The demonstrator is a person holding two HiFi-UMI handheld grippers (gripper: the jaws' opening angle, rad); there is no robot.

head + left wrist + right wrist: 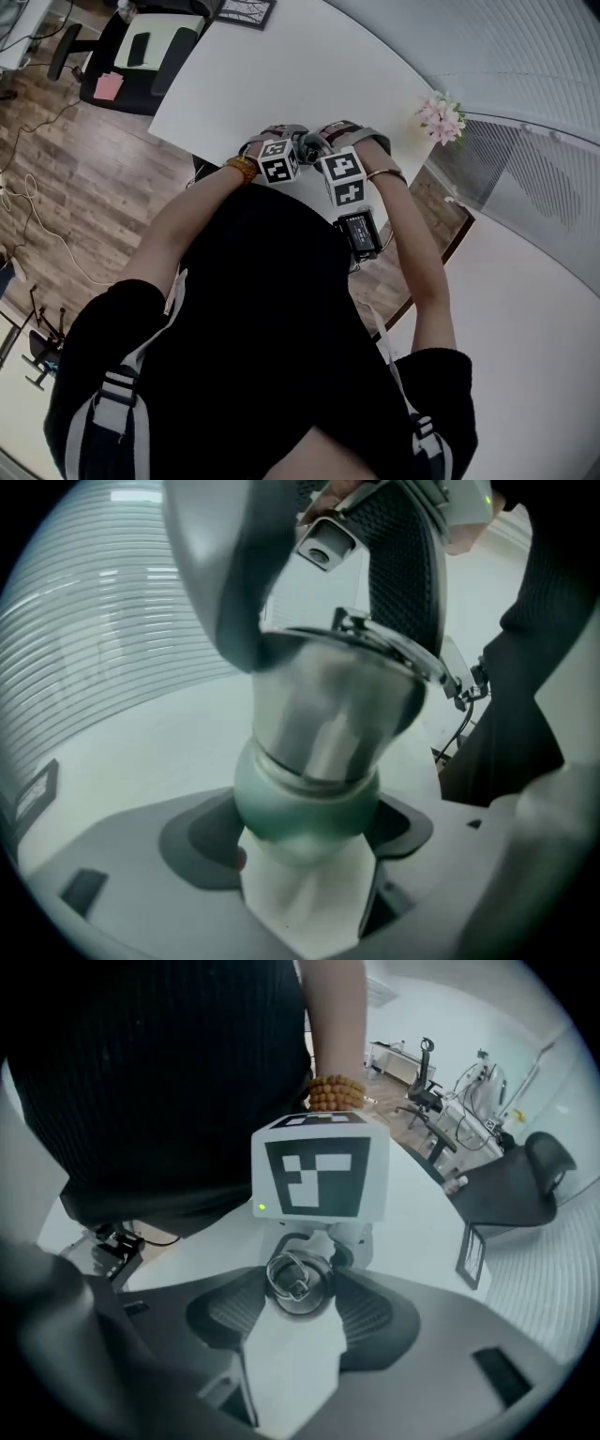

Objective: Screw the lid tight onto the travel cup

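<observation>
A steel travel cup (pixel 323 724) with a green base (pixel 305 803) lies tilted between the pads of my left gripper (pixel 305 832), which is shut on that base. Its lid (pixel 298 1283), round with a wire ring on top, sits between the ribbed pads of my right gripper (pixel 298 1290); both pads touch its rim. In the left gripper view the right gripper's fingers (pixel 405 569) straddle the lid (pixel 380 641) at the cup's far end. In the head view both grippers (pixel 286 142) (pixel 323 142) meet at the cup (pixel 309 147) over the table's near edge.
The white table (pixel 281 75) stretches away ahead. Pink flowers (pixel 441 117) stand at its right edge. A black office chair (pixel 141 56) stands on the wooden floor at the far left, and a picture frame (pixel 246 11) lies at the table's far end.
</observation>
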